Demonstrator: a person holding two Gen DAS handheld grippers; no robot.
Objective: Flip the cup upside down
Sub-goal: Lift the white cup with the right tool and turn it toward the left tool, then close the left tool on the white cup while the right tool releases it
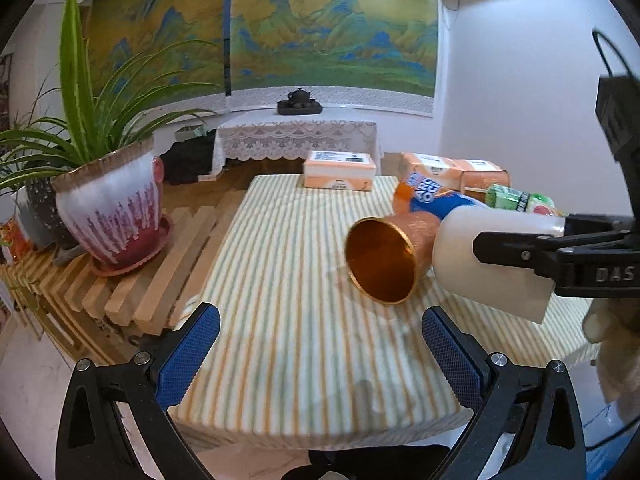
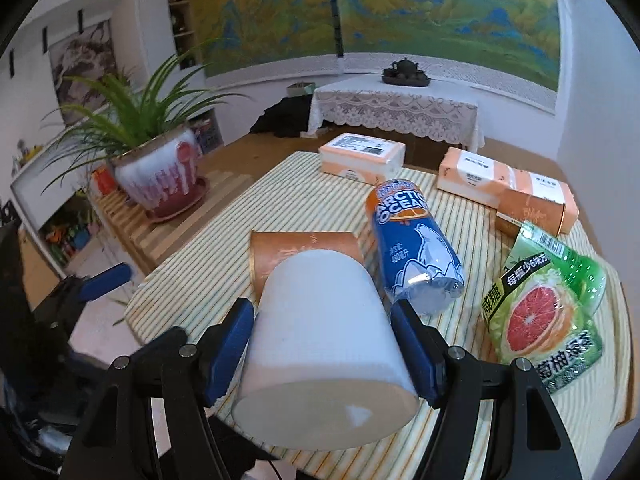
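Note:
My right gripper [image 2: 322, 332] is shut on a white cup [image 2: 320, 340] and holds it tilted above the striped table, its base pointing away from the camera. The same cup shows in the left wrist view [image 1: 492, 260], clamped by the right gripper [image 1: 516, 254]. A copper-coloured cup [image 1: 384, 260] lies on its side on the table, its mouth facing my left gripper; it also shows in the right wrist view [image 2: 304, 250], just beyond the white cup. My left gripper [image 1: 320, 344] is open and empty over the table's near part.
A blue Arctic Ocean bottle [image 2: 416, 248] and a green grapefruit-drink bottle [image 2: 544, 304] lie on the striped tablecloth [image 1: 288, 300]. Tissue packs [image 2: 362, 156] lie at the far edge. A potted plant [image 1: 112, 208] stands on a slatted bench to the left.

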